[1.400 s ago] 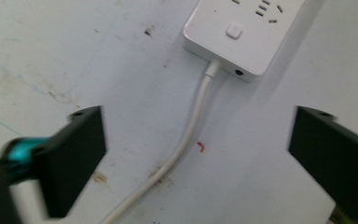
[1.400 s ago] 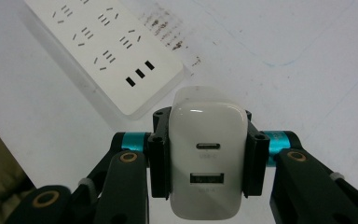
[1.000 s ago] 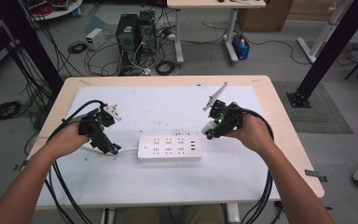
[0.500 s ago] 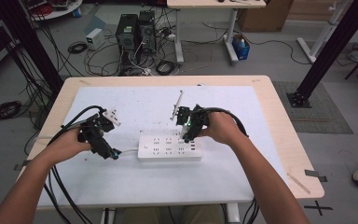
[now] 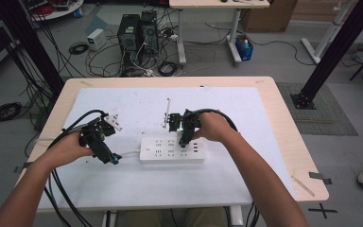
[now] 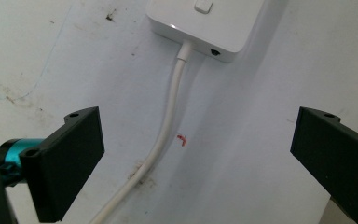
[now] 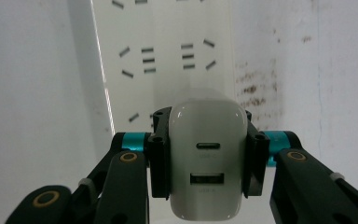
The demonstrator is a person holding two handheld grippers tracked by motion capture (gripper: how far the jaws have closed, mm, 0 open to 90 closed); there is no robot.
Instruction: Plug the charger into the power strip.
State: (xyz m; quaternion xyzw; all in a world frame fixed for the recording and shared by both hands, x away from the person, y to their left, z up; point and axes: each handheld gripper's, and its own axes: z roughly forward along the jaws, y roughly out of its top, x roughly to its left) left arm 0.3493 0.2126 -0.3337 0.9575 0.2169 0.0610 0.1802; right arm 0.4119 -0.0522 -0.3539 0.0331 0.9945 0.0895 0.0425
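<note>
Where the high view looks down on the white-covered table (image 5: 123, 198), a white power strip (image 5: 172, 150) lies flat near its middle, its cord running off to the left. The right gripper (image 5: 183, 140) points down over the strip's upper face, while the left gripper (image 5: 108, 156) sits just beside the strip's left end.

In the left gripper view, the two black jaws stand wide apart with nothing between them but the bare sheet and the white cord (image 6: 165, 116), which enters the end of the power strip (image 6: 214, 23) beside a small round port; a square button shows on top.

In the right gripper view, the jaws are clamped on the sides of a white charger (image 7: 206, 163), which shows an oval port above a rectangular one. The faint lettering under the ports is too blurred to read. Beyond it lie the strip's sockets (image 7: 168, 58).
</note>
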